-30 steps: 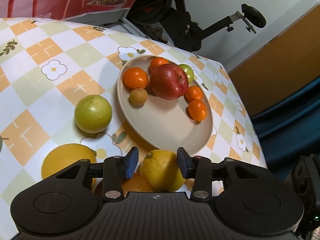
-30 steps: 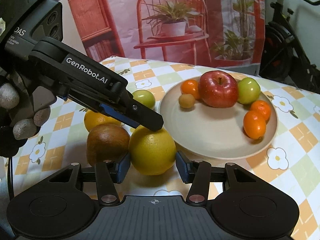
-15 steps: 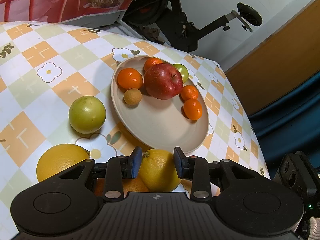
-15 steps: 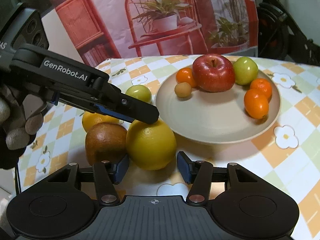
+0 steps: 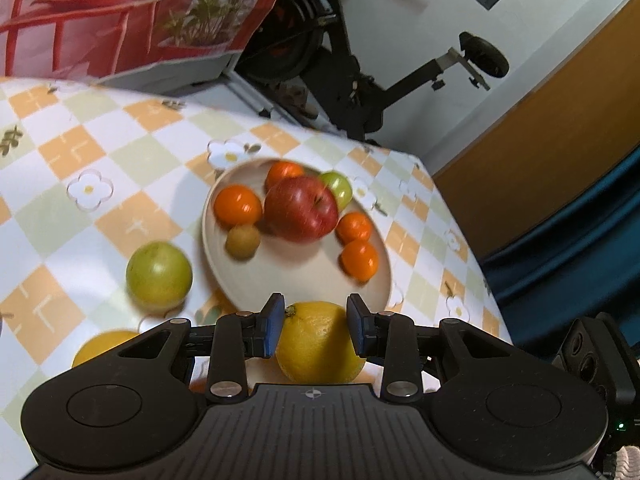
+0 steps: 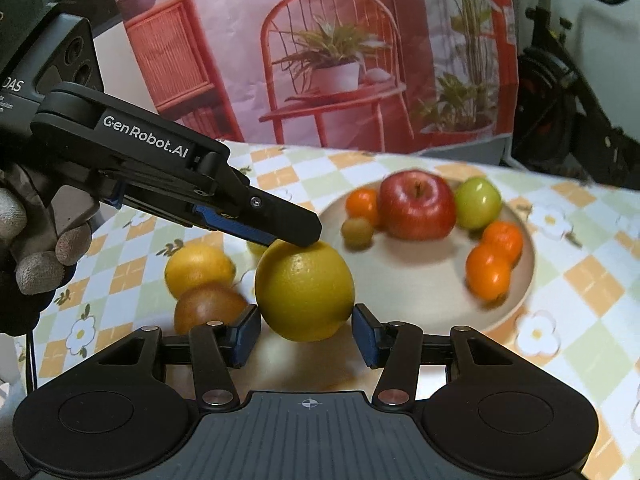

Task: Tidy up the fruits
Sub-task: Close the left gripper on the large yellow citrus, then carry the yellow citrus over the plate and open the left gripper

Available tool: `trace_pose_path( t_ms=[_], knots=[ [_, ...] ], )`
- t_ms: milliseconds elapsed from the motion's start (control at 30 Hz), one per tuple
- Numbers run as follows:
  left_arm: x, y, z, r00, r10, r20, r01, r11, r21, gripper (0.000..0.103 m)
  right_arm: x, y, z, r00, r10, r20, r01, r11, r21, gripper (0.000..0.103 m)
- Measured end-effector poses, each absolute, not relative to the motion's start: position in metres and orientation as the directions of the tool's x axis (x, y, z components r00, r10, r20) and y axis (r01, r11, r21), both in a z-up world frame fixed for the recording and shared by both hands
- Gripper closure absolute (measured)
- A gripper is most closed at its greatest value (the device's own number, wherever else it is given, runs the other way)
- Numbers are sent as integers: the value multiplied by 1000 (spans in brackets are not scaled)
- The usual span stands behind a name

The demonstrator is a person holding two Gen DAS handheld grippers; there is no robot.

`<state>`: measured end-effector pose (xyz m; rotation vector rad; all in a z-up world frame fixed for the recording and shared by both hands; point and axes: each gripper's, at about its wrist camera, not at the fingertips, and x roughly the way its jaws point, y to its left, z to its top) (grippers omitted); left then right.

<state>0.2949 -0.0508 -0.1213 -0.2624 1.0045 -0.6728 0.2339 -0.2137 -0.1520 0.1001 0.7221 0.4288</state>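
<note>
A yellow citrus fruit (image 5: 320, 344) sits between the blue pads of my left gripper (image 5: 316, 314), which is shut on it just short of the beige plate (image 5: 304, 280). In the right wrist view the same fruit (image 6: 304, 288) shows with the left gripper's upper finger (image 6: 280, 216) on top of it. My right gripper (image 6: 306, 322) stands open, its pads flanking the fruit's lower half without clearly pressing. The plate (image 6: 400, 280) carries a red apple (image 6: 418, 206), a green fruit (image 6: 478, 204), several small oranges and a small brown fruit (image 6: 357, 232).
On the checked cloth lie a green fruit (image 5: 159, 276), a yellow-orange fruit (image 6: 199, 270) and a brown fruit (image 6: 208, 310). A gloved hand (image 6: 36, 264) holds the left gripper. An exercise bike (image 5: 360, 72) stands past the table's far edge.
The left jaws have closed in until both pads touch the yellow fruit. Both views have tilted slightly. The fruits on the plate and the cloth lie as before.
</note>
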Motion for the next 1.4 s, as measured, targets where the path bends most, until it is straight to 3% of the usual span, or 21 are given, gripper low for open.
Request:
trace_pose_path(
  t_ms=[1000, 1233, 1400],
  knots=[
    [341, -71, -135, 412, -492, -767, 335, 865, -375, 67, 305, -211, -169, 594, 408, -693, -337, 909, 245, 56],
    [338, -74, -130, 464, -428, -776, 347, 893, -285, 67, 303, -212, -168, 621, 379, -686, -308, 923, 232, 45],
    [337, -75, -128, 483, -405, -777, 349, 902, -253, 67, 295, -222, -167, 641, 364, -676, -278, 931, 237, 44]
  ],
)
